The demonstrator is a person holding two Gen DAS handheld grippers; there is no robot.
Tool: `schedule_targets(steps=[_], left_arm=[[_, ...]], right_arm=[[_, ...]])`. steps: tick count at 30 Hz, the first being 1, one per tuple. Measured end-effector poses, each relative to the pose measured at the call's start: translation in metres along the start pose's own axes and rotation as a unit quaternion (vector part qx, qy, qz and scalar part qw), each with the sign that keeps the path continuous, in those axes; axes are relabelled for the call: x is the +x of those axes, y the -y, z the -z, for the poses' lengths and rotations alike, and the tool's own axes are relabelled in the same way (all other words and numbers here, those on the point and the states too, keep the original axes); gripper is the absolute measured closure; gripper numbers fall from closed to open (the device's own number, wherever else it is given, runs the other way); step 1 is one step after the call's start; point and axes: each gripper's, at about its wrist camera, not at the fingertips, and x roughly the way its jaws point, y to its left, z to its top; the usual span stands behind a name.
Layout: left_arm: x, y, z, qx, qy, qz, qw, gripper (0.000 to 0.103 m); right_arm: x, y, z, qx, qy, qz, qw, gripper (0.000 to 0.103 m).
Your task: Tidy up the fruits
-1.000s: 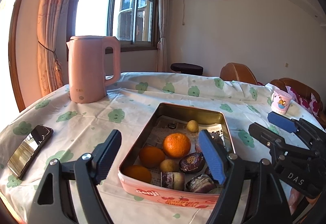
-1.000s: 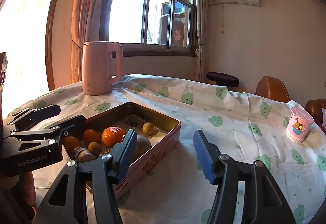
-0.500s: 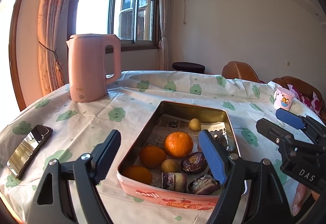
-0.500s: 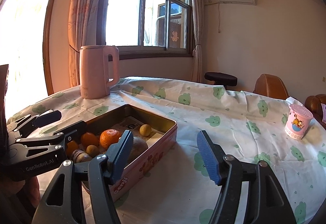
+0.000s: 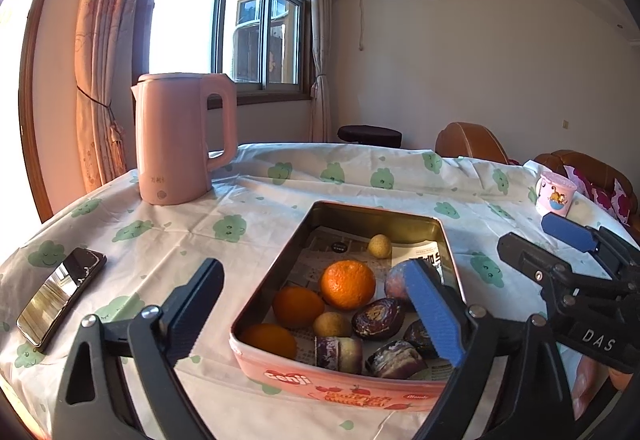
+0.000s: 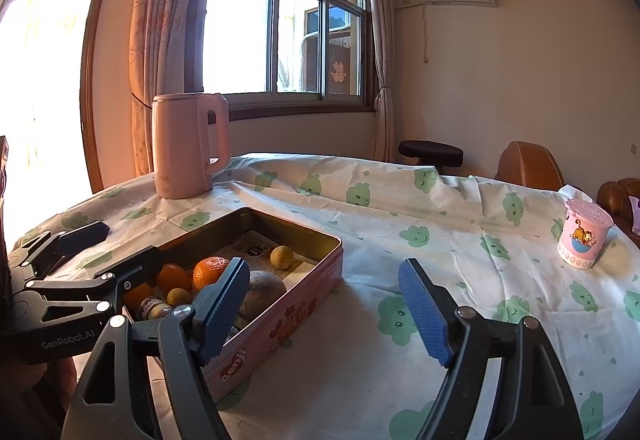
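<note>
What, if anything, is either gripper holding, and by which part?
Nothing is held. The left gripper and right gripper are both opening, with nothing between the fingers; the fruit stays in the tin.

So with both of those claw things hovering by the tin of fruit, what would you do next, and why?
Probably ease the left gripper forward and down onto the large orange. Its jaws are opening with nothing between them, it already points into the tin, and that orange sits on top with room around it. The right gripper, also opening and empty, faces bare tablecloth.
</note>
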Motion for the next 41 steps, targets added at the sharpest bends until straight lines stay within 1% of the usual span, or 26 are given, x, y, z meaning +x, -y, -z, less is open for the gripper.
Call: schedule_targets(steps=[4, 9, 16, 20, 25, 31, 35, 39, 41], left_arm=[[-0.004, 0.001, -0.002, 0.004, 0.006, -0.002, 1.0, 0.004], [-0.008, 0.001, -0.005, 0.004, 0.012, -0.003, 0.9999, 0.0], [-0.013, -0.001, -0.01, -0.001, 0.019, -0.007, 0.9998, 0.0], [-0.015, 0.0, -0.012, 0.005, 0.022, -0.02, 0.9996, 0.0], [-0.015, 0.001, -0.013, 0.01, 0.025, -0.026, 0.9993, 0.0], [-0.015, 0.002, -0.014, 0.004, 0.024, -0.015, 0.9996, 0.0], [-0.016, 0.002, -0.014, 0.009, 0.024, -0.025, 0.9994, 0.0], [-0.016, 0.003, -0.014, 0.012, 0.022, -0.023, 0.9994, 0.0], [-0.017, 0.003, -0.013, 0.012, 0.023, -0.028, 0.9993, 0.0]], right_arm=[[0.0, 0.001, 0.0, 0.002, 0.001, 0.0, 1.0, 0.024], [-0.001, 0.003, 0.0, 0.007, 0.003, 0.001, 1.0, 0.023], [-0.004, 0.007, 0.0, 0.016, 0.008, 0.002, 1.0, 0.021], [-0.004, 0.008, 0.0, 0.018, 0.009, 0.004, 1.0, 0.02], [-0.004, 0.008, 0.0, 0.018, 0.01, 0.004, 1.0, 0.019], [-0.004, 0.008, 0.0, 0.018, 0.009, 0.004, 1.0, 0.018], [-0.004, 0.008, 0.0, 0.018, 0.01, 0.004, 1.0, 0.017], [-0.007, 0.01, 0.001, 0.024, 0.016, 0.004, 1.0, 0.017], [-0.007, 0.014, 0.002, 0.026, 0.011, 0.004, 1.0, 0.017]])
